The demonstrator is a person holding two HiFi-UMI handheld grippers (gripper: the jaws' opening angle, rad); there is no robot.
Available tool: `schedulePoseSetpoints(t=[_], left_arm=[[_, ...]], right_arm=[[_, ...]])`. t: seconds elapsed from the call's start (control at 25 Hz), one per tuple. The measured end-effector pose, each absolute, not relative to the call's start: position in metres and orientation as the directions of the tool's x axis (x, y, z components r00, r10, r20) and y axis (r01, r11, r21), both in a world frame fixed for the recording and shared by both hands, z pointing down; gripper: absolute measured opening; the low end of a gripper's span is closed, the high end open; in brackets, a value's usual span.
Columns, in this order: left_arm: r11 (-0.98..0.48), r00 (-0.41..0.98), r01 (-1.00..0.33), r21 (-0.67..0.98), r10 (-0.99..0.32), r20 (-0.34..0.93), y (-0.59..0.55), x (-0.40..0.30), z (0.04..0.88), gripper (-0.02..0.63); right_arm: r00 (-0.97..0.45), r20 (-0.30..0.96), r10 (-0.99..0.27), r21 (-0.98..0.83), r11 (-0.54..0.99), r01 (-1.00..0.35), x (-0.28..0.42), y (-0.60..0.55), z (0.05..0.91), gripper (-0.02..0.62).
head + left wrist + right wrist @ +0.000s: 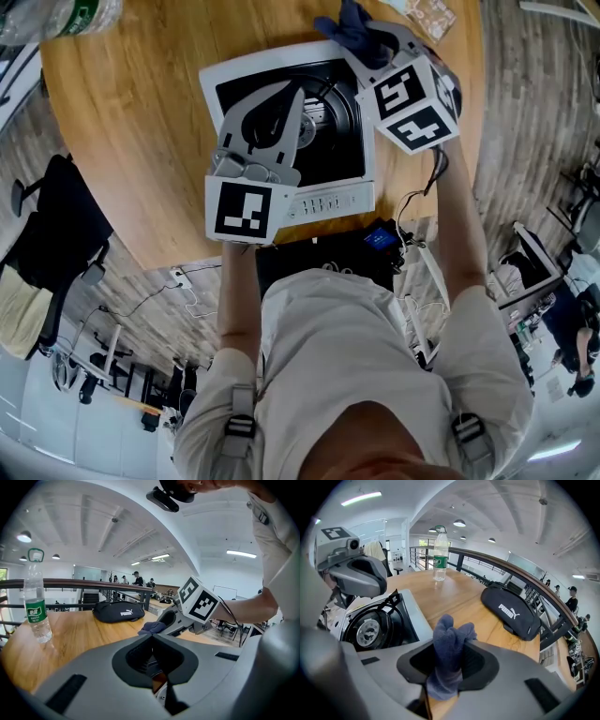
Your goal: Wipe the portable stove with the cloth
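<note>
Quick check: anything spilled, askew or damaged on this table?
Nothing stands out. The stove sits flat on the table, the bottle stands upright, the bag lies on the wood, and the cloth is clamped in the right gripper. No spill visible.

A dark blue cloth [450, 648] is seen. The stove [342, 199] is finished white with a black top. Brown wood grain is shown on the table [141, 141]. The bag [511, 611] is coloured black. Black-and-white squares are printed on a cube [242, 210].
</note>
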State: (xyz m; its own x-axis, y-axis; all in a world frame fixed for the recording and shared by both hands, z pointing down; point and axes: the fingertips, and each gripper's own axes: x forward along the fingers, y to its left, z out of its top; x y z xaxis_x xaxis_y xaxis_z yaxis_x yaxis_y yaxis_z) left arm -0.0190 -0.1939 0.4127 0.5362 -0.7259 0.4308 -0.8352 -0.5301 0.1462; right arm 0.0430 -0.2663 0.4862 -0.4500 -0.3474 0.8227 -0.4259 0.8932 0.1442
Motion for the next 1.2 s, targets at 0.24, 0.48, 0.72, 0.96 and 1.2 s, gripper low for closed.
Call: schedulePoseSetpoints(t=[0.24, 0.48, 0.72, 0.96, 1.2], left_arm=[[-0.511, 0.523, -0.846, 0.154, -0.737, 0.428, -0.188, -0.031, 0.41, 0.02], [-0.481, 0.501, -0.861, 0.162, -0.751, 0.431, -0.182, -0.048, 0.41, 0.02], [-0.451, 0.477, -0.877, 0.168, -0.769, 0.427, -0.173, -0.068, 0.409, 0.02], [-0.418, 0.451, -0.892, 0.173, -0.787, 0.42, -0.163, -0.089, 0.406, 0.02], [-0.383, 0.42, -0.907, 0.174, -0.806, 0.417, -0.154, -0.111, 0.405, 0.02]], right_arm=[[-0.44, 0.845, -0.304, 0.124, 0.912, -0.392, 0.027, -0.262, 0.488, 0.13], [-0.467, 0.84, -0.276, 0.102, 0.926, -0.363, 0.0, -0.255, 0.486, 0.131], [-0.488, 0.835, -0.253, 0.092, 0.939, -0.33, -0.032, -0.247, 0.487, 0.132], [-0.506, 0.832, -0.229, 0.083, 0.952, -0.295, -0.064, -0.237, 0.485, 0.132], [-0.522, 0.827, -0.208, 0.081, 0.964, -0.255, -0.095, -0.227, 0.485, 0.132]])
